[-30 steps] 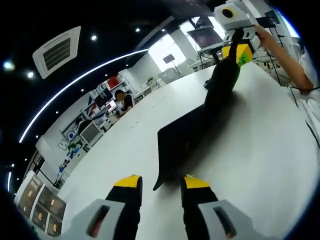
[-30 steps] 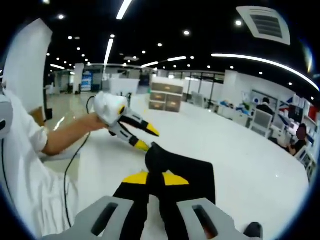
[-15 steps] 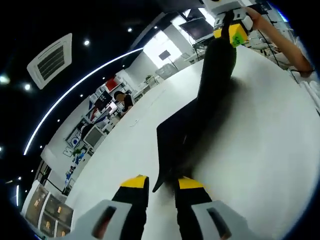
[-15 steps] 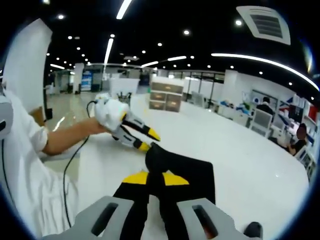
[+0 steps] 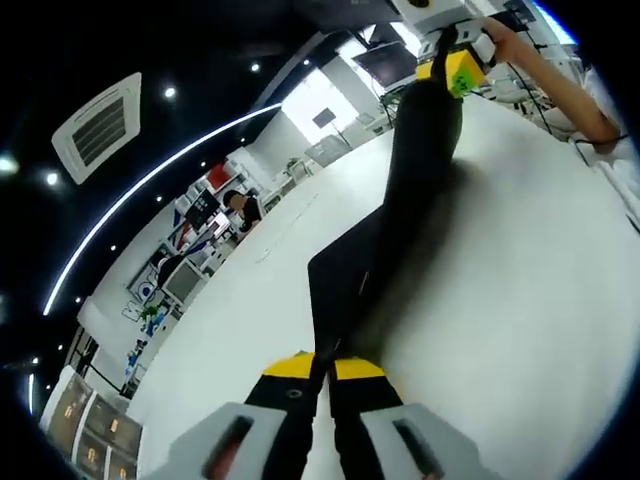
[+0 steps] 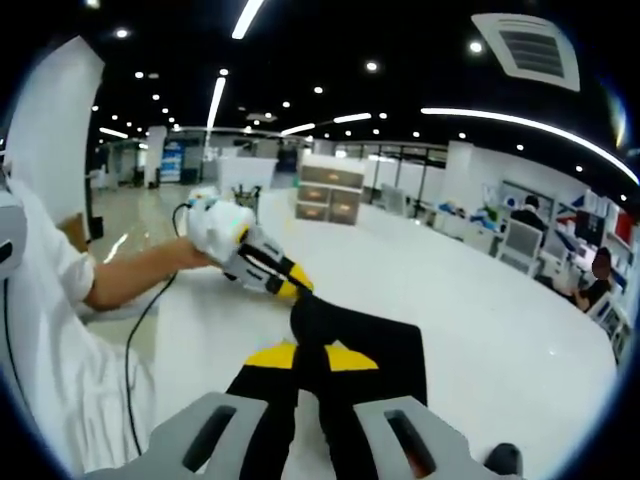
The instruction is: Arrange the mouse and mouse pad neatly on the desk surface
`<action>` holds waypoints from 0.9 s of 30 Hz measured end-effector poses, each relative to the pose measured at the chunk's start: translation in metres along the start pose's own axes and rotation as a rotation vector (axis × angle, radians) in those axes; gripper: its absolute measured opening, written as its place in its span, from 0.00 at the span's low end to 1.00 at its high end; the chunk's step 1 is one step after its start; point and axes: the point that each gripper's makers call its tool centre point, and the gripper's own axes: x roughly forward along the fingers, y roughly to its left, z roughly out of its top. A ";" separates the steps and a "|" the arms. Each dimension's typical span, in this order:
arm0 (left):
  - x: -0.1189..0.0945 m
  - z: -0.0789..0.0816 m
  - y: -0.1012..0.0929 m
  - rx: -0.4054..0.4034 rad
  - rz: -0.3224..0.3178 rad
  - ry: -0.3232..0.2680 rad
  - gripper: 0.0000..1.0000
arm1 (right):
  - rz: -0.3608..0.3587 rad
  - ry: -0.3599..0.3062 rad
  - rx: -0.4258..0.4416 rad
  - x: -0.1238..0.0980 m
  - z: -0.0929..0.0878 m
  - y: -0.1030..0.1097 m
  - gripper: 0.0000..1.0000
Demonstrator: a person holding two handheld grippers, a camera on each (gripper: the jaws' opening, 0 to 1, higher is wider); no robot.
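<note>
The black mouse pad hangs stretched between both grippers above the white table. My left gripper is shut on its near corner, the yellow tips pressed together on the edge. At the top of the left gripper view, my right gripper pinches the pad's far end. In the right gripper view, the right gripper is shut on the mouse pad, and the left gripper clamps the opposite corner. A dark rounded thing, likely the mouse, lies on the table at the lower right.
A person's arm and white sleeve sit at the left of the right gripper view, with a black cable hanging by the table edge. Drawer cabinets and office desks stand far behind.
The left gripper's jaws have closed from open onto the pad's near corner. In the right gripper view it has slid in to the pad's far corner and shut.
</note>
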 end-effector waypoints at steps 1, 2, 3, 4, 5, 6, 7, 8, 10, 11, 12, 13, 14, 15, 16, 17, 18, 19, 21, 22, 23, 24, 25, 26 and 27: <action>0.000 0.000 -0.001 -0.002 -0.006 0.002 0.03 | -0.002 0.001 0.000 0.000 0.000 0.000 0.08; -0.001 0.000 -0.002 -0.007 -0.014 0.006 0.03 | -0.004 0.002 -0.001 -0.001 -0.001 -0.001 0.08; -0.002 0.001 -0.003 -0.009 -0.018 0.008 0.03 | -0.007 0.002 -0.004 -0.001 -0.001 -0.001 0.08; -0.002 0.001 -0.003 -0.009 -0.018 0.008 0.03 | -0.009 0.001 -0.006 -0.002 -0.001 -0.001 0.08; -0.003 0.002 -0.002 -0.006 -0.018 0.009 0.03 | -0.011 -0.001 -0.007 -0.002 0.000 -0.002 0.08; -0.004 0.003 -0.002 -0.006 -0.016 0.010 0.03 | -0.012 -0.003 -0.004 -0.002 0.000 -0.002 0.08; -0.005 0.003 -0.001 -0.005 -0.014 0.010 0.03 | -0.015 -0.002 0.000 -0.003 0.000 -0.003 0.08; -0.005 0.004 -0.001 -0.006 -0.014 0.009 0.03 | -0.017 -0.002 0.000 -0.003 -0.001 -0.004 0.08; -0.007 0.005 -0.001 -0.006 -0.014 0.008 0.03 | -0.025 0.000 -0.004 -0.004 -0.001 -0.005 0.08; -0.008 0.006 0.000 -0.006 -0.013 0.008 0.03 | -0.028 0.000 -0.006 -0.004 -0.001 -0.005 0.08; -0.009 0.007 0.000 -0.007 -0.012 0.009 0.03 | -0.029 -0.001 -0.005 -0.004 -0.001 -0.005 0.08; -0.011 0.008 0.001 -0.005 -0.010 0.010 0.03 | -0.029 0.000 -0.003 -0.004 -0.002 -0.006 0.08; -0.012 0.009 0.002 -0.001 -0.008 0.011 0.03 | -0.031 0.001 -0.003 -0.005 -0.002 -0.006 0.08; -0.014 0.010 0.002 0.003 -0.007 0.011 0.03 | -0.035 0.002 -0.005 -0.005 -0.002 -0.007 0.08; -0.017 0.012 0.004 0.006 -0.004 0.010 0.03 | -0.038 0.003 -0.005 -0.005 -0.003 -0.007 0.08; -0.018 0.013 0.005 0.006 -0.001 0.009 0.03 | -0.041 0.002 -0.008 -0.005 -0.003 -0.008 0.08; -0.021 0.015 0.007 0.004 0.003 0.009 0.03 | -0.042 0.000 -0.009 -0.006 -0.003 -0.008 0.08; -0.024 0.017 0.009 0.003 0.008 0.007 0.03 | -0.044 0.000 -0.007 -0.006 -0.003 -0.009 0.08; -0.028 0.020 0.011 0.002 0.015 0.004 0.03 | -0.052 0.001 -0.009 -0.006 -0.004 -0.011 0.08; -0.031 0.022 0.012 0.002 0.016 0.003 0.03 | -0.055 0.001 -0.010 -0.007 -0.004 -0.011 0.08; -0.033 0.024 0.013 0.005 0.017 0.002 0.03 | -0.060 0.002 -0.012 -0.007 -0.004 -0.012 0.08; -0.036 0.026 0.014 0.009 0.021 -0.001 0.03 | -0.064 0.001 -0.016 -0.008 -0.004 -0.013 0.08; -0.038 0.030 0.014 0.011 0.026 -0.004 0.03 | -0.066 0.000 -0.018 -0.009 -0.004 -0.014 0.08; -0.043 0.035 0.014 0.006 0.033 -0.013 0.03 | -0.072 -0.001 -0.026 -0.010 -0.004 -0.015 0.08; -0.045 0.038 0.014 0.004 0.034 -0.019 0.03 | -0.074 -0.001 -0.027 -0.010 -0.005 -0.016 0.08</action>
